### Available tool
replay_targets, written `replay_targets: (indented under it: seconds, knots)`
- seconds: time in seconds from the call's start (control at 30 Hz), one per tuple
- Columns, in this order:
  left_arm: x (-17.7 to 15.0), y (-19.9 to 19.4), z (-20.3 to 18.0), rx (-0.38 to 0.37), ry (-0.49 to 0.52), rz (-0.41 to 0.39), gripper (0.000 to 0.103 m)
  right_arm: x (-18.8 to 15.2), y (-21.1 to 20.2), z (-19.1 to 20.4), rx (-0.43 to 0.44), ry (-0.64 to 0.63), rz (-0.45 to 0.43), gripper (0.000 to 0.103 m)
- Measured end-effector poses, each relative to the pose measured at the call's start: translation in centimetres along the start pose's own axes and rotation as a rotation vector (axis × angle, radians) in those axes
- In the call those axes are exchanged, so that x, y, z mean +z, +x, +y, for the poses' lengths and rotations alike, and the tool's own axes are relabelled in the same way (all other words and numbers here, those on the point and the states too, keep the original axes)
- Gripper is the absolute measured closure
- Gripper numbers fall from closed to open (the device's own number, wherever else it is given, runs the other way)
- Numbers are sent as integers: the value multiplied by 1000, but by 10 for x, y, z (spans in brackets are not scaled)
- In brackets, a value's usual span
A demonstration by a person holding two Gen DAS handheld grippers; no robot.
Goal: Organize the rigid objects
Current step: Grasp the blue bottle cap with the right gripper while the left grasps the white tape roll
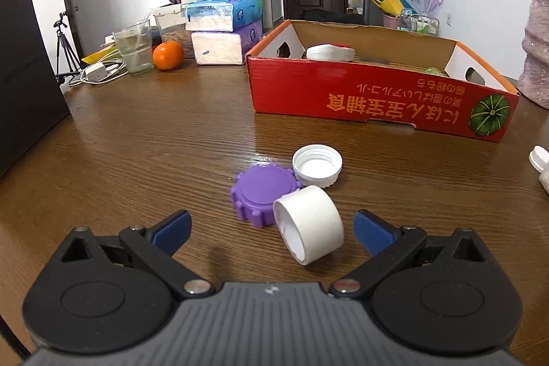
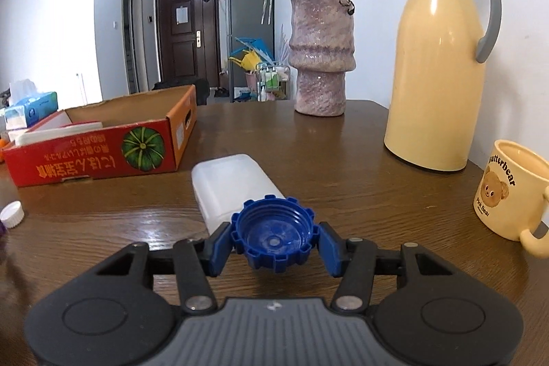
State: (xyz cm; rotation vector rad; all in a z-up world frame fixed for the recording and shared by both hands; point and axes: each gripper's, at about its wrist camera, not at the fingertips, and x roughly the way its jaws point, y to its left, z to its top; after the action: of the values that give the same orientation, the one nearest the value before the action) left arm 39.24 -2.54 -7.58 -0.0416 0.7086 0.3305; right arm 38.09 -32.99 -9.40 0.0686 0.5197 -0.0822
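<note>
In the left wrist view my left gripper [image 1: 272, 230] is open low over the wooden table. Between its blue pads lies a smooth white cap [image 1: 308, 223] on its side, leaning on a purple ridged cap [image 1: 262, 191]. A white threaded cap [image 1: 317, 164] sits open side up just beyond. A red cardboard box [image 1: 370, 91] stands behind with a white and red object [image 1: 330, 52] inside. In the right wrist view my right gripper [image 2: 273, 242] is shut on a blue ridged cap [image 2: 273, 234]. A white plastic bottle [image 2: 235, 187] lies on the table right behind it.
In the left wrist view tissue packs [image 1: 223, 30], a glass [image 1: 135, 48] and an orange [image 1: 168, 55] stand at the far left, a black panel [image 1: 24, 71] at the left edge. In the right wrist view stand a pink vase [image 2: 320, 57], a yellow thermos [image 2: 442, 64] and a bear mug [image 2: 511, 191].
</note>
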Motion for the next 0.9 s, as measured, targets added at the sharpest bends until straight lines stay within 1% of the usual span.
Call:
replay_targets:
  seconds: [0.07,0.1,0.13,0.17,0.23,0.27,0.33,0.37,0.57,0.9]
  knots:
    - [0,0,0,-13,1,-10,6,0,-2,3,-5,7,-10,50]
    - [0,1,1,-22,-2,-8,11,-1,-2,5,-5,8,-13,50]
    - [1,3,2,-29,-8,-1,20,-1,-3,6,-3,9,-16,50]
    - [1,4,3,-38,-12,6,25,-1,-3,7,-1,10,-19,51]
    - [1,6,4,-67,-17,19,44,-3,-5,11,1,10,-22,51]
    - [1,7,5,-78,-17,20,50,-3,-5,12,1,9,-23,50]
    - [1,6,6,-97,-15,20,75,-4,-6,15,3,4,-26,50]
    - [1,6,7,-109,-16,21,78,-5,-7,16,5,2,-27,50]
    - [-1,-1,16,-163,-15,-3,78,-8,-12,19,10,15,-36,50]
    - [-4,-13,31,-216,-8,-31,78,-13,-23,26,13,30,-59,50]
